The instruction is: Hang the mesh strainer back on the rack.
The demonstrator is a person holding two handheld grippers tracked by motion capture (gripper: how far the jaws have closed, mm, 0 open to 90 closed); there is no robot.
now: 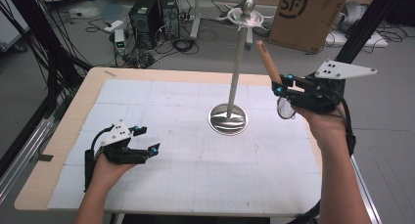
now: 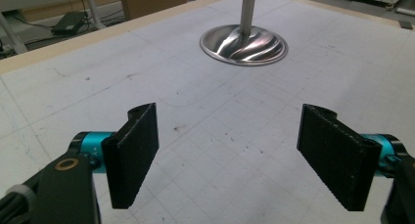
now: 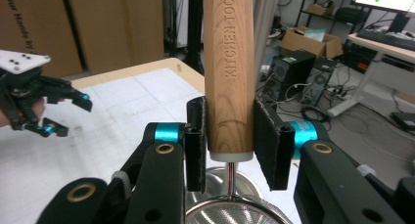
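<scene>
Nearest to us, our left gripper rests low over the white mat, its jaws spread wide with nothing between them. Farther on and well above the table, our right gripper is clamped on the wooden handle of a small strainer, handle pointing up, mesh bowl hanging below the jaws. Beyond, near the mat's middle, stands the metal stand, apart from both grippers.
</scene>
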